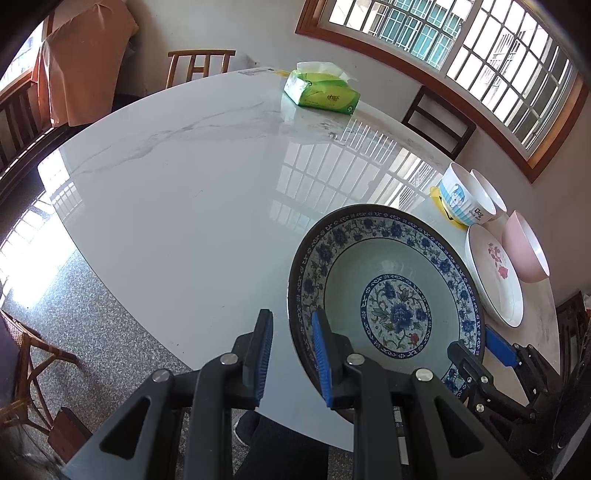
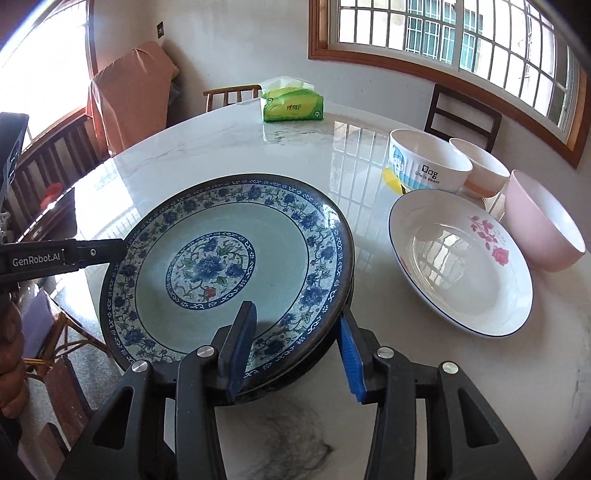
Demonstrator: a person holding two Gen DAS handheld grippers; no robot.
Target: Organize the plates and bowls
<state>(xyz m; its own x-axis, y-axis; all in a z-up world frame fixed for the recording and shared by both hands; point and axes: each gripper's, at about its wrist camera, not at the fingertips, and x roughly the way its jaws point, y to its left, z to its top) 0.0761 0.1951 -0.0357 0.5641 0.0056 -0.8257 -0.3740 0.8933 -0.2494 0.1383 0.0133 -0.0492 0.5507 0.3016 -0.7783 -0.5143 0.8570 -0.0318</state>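
A blue floral plate [image 1: 388,295] [image 2: 229,273] lies on the white marble table [image 1: 184,221]. My left gripper [image 1: 291,354] is open, its jaws astride the plate's left rim. My right gripper [image 2: 299,347] is open, its jaws astride the plate's near right rim; it also shows in the left wrist view [image 1: 480,354]. A white plate with a pink rose [image 2: 461,266] [image 1: 495,277] lies to the right. Behind it stand a pink bowl [image 2: 543,225] [image 1: 524,247], a white cartoon bowl [image 2: 428,166] [image 1: 465,199] and a small white bowl [image 2: 480,173] [image 1: 491,192].
A green tissue pack [image 1: 321,92] [image 2: 291,103] sits at the table's far side. Wooden chairs [image 1: 199,66] [image 2: 461,110] stand around the table. A yellow mat [image 2: 393,181] lies under the cartoon bowl. A window [image 2: 443,33] runs along the far wall.
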